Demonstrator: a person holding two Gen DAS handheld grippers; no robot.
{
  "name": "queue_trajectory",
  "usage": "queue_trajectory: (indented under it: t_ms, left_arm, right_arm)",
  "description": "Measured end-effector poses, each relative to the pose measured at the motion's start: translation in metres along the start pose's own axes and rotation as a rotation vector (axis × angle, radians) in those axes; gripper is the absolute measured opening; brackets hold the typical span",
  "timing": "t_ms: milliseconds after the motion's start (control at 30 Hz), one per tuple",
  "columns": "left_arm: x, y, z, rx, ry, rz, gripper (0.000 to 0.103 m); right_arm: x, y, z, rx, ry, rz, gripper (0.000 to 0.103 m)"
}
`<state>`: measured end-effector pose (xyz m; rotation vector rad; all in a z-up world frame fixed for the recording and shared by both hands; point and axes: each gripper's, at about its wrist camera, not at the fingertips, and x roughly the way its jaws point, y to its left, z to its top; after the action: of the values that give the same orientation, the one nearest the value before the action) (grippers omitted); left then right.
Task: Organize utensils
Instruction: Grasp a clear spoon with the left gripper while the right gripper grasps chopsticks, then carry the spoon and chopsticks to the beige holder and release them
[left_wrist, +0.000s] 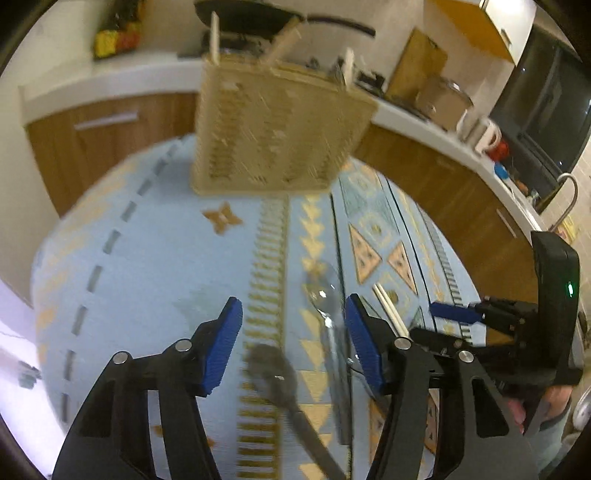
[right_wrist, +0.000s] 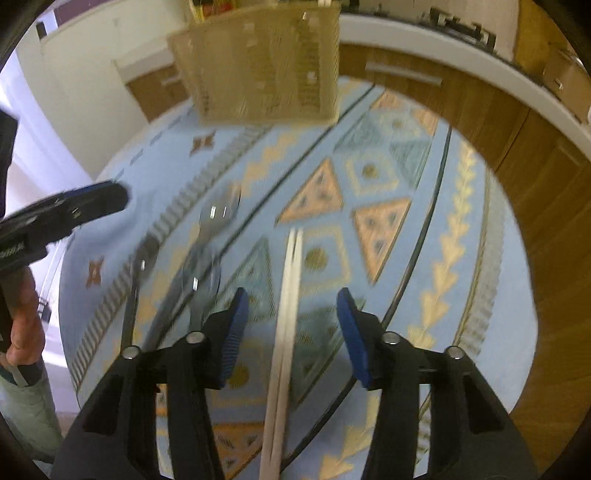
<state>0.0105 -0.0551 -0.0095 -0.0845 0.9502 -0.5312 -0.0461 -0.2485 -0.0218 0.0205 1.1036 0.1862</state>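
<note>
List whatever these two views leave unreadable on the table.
- Left wrist view: the dark utensil is motion-blurred; spoon or fork, I cannot tell.
- Left wrist view: the chopsticks run behind the left gripper's finger.
- Right wrist view: the caddy's top is cut off by the upper edge.

Spoons (right_wrist: 207, 258) lie left of chopsticks (right_wrist: 286, 332), holder (right_wrist: 258, 70) behind.
</note>
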Motion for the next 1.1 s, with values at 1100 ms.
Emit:
queue_trajectory:
  t_ms: [1100]
  left_arm:
    - [0.038, -0.049, 0.033, 0.147, -0.018, 0.109, 0.031]
  right_arm:
    - [-0.029, -0.006, -0.005, -0.016, -0.105, 0.104, 0.01]
